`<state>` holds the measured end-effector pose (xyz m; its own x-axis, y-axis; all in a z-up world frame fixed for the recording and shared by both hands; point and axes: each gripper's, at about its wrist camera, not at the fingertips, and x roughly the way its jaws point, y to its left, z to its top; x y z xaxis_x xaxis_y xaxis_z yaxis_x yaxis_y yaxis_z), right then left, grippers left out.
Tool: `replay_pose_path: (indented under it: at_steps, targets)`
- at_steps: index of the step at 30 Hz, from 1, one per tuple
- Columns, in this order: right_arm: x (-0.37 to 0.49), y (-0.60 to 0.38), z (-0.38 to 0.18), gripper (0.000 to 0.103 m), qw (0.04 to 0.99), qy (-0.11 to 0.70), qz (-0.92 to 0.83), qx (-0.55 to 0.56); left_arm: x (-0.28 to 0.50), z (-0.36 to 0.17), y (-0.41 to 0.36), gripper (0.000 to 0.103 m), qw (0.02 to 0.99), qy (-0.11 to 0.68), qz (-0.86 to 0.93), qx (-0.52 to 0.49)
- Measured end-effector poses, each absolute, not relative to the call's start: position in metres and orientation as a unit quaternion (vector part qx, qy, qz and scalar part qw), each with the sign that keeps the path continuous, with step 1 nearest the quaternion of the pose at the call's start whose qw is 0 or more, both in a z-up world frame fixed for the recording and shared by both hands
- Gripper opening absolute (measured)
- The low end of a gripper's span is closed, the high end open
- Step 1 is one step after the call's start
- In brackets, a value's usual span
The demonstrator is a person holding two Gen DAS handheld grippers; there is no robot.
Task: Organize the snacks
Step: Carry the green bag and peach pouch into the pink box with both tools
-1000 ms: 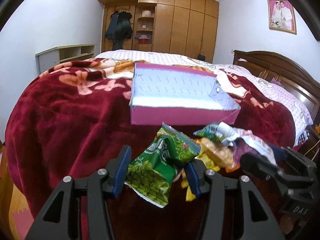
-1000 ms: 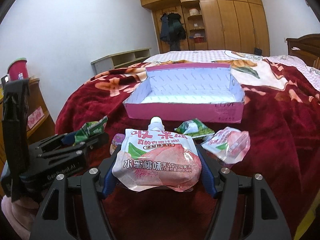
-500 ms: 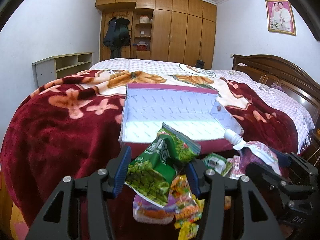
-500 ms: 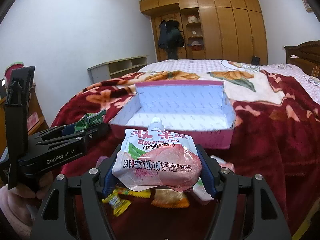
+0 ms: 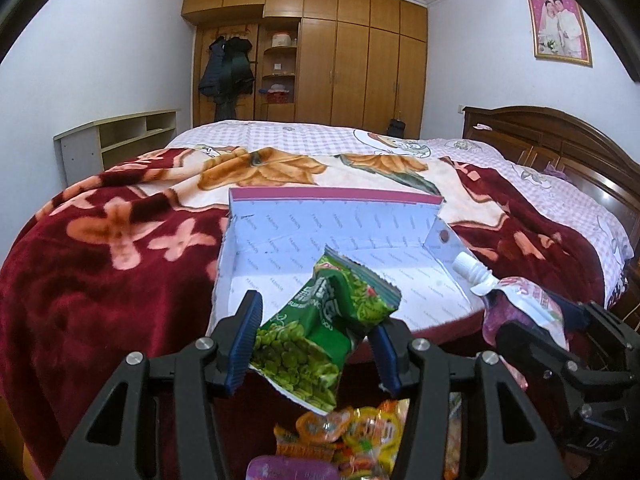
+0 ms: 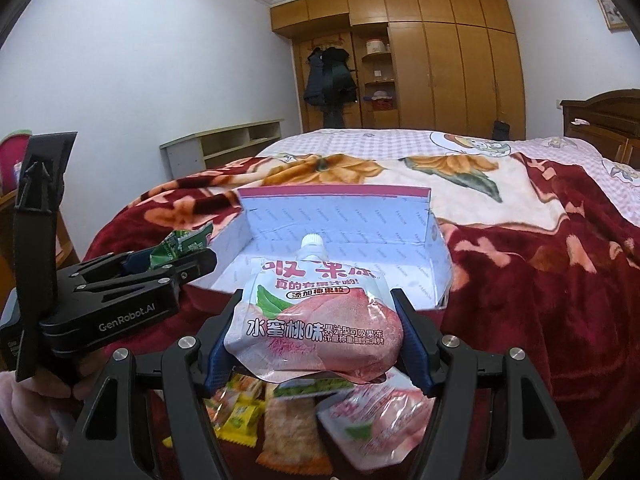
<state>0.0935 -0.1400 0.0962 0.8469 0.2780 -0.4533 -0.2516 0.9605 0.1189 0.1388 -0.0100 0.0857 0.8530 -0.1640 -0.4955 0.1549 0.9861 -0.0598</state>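
**Two snacks held over the open box**

On the red floral blanket (image 5: 100,280) of the bed sits the pink box (image 5: 336,196), open-topped with a white, printed lining, and we hold a snack above its near edge in each gripper. Our left gripper (image 5: 314,340) has its blue-padded fingers (image 5: 245,338) closed on the green pea packet (image 5: 320,332), which stands tilted between them with its torn-looking top edge leaning toward the box floor. Our right gripper (image 6: 316,344) is clamped on the peach jelly pouch (image 6: 316,316), gripped by its two sides, label facing the camera and white screw cap pointing away toward the box interior.

From the right wrist view, the left gripper (image 6: 160,264) shows at the left with the packet's green corner sticking out of it, close to the left wall of the box (image 6: 336,196). From the left wrist view, the pouch cap (image 5: 470,266) hangs just over the box's right-hand flap.

Below and nearer than both grippers, loose snacks (image 6: 288,428) lie in a pile on the blanket: small yellow and orange wrappers, an orange-edged cracker pack and another pink pouch (image 6: 380,420). Beyond the bed stand a wooden wardrobe (image 5: 340,56) and a low shelf unit (image 5: 120,140).
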Motion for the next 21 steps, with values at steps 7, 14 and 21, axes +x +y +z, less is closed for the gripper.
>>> replay_pose_path:
  at_steps: [7,14,21]
  targets:
    - [0.118,-0.145,0.097,0.070,0.962,0.238,0.132,0.033,0.168,0.080,-0.017,0.055,0.961,0.265,-0.081,-0.009]
    - [0.147,-0.150,0.090,0.070,0.961,0.246,0.123,0.037,0.195,0.067,-0.018,0.055,0.956,0.284,-0.077,-0.013]
    - [0.168,-0.154,0.076,0.070,0.955,0.270,0.110,0.048,0.214,0.052,-0.017,0.055,0.947,0.311,-0.073,-0.020]
